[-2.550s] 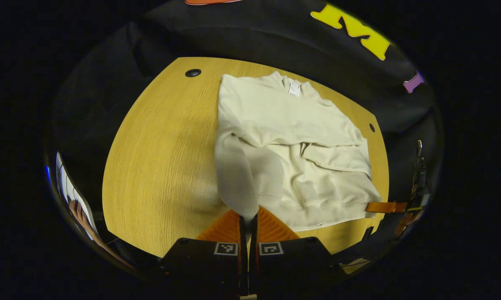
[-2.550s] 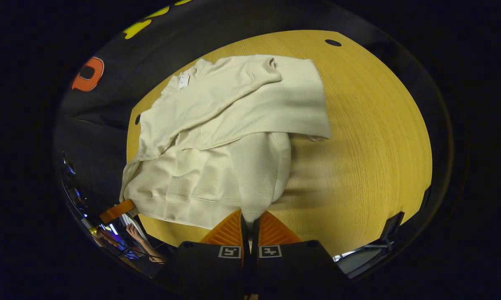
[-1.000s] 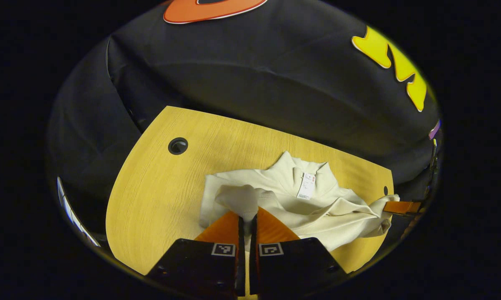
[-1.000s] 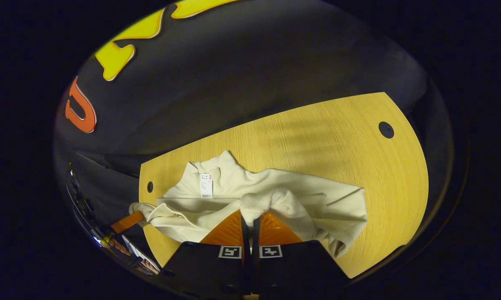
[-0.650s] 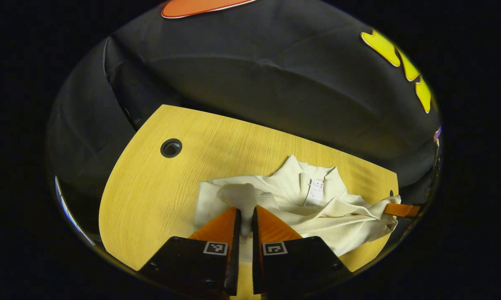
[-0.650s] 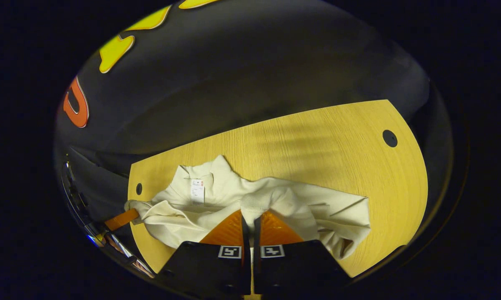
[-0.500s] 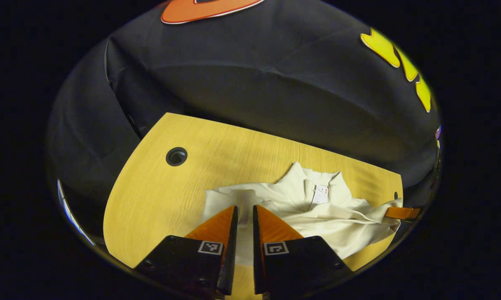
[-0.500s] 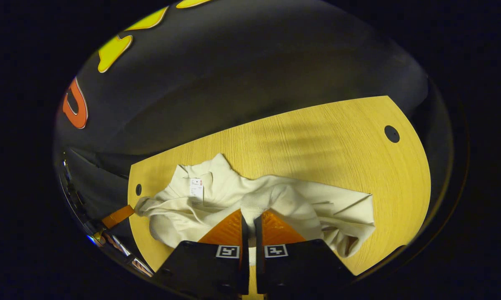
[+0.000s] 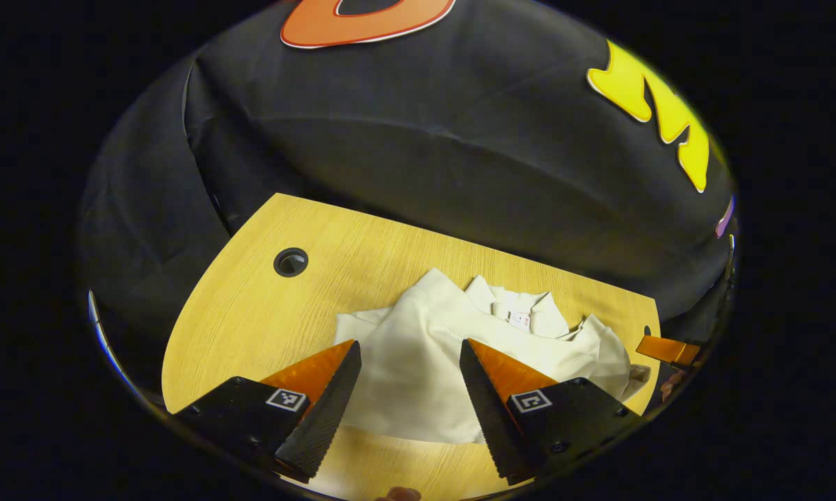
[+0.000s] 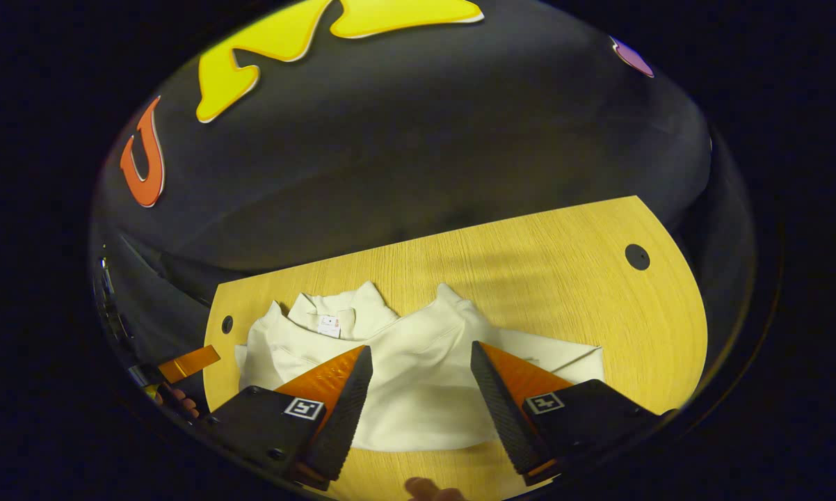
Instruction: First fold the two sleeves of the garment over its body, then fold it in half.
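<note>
A cream sweatshirt [image 9: 418, 390] lies folded in half on the wooden table [image 9: 251, 327], its hem laid up near the collar and the neck label [image 9: 519, 319] still showing. My left gripper [image 9: 409, 346] hovers just above the folded hem, open, with nothing between its fingers. In the right gripper view the same sweatshirt [image 10: 418, 403] lies below my right gripper [image 10: 421, 350], which is open and empty too. Each view shows the other gripper at the garment's far side: the right gripper [image 9: 665, 349] and the left gripper [image 10: 188, 363].
The table has a round cable hole [image 9: 291, 261] at one far corner and another hole [image 10: 637, 257] at the opposite corner. Black cloth hangs right behind the table's far edge. A hand [image 10: 174, 400] shows at the left gripper.
Both grippers carried the hem up toward the collar, folding the sweatshirt in half. In the last half second both opened and let the hem drop onto the garment.
</note>
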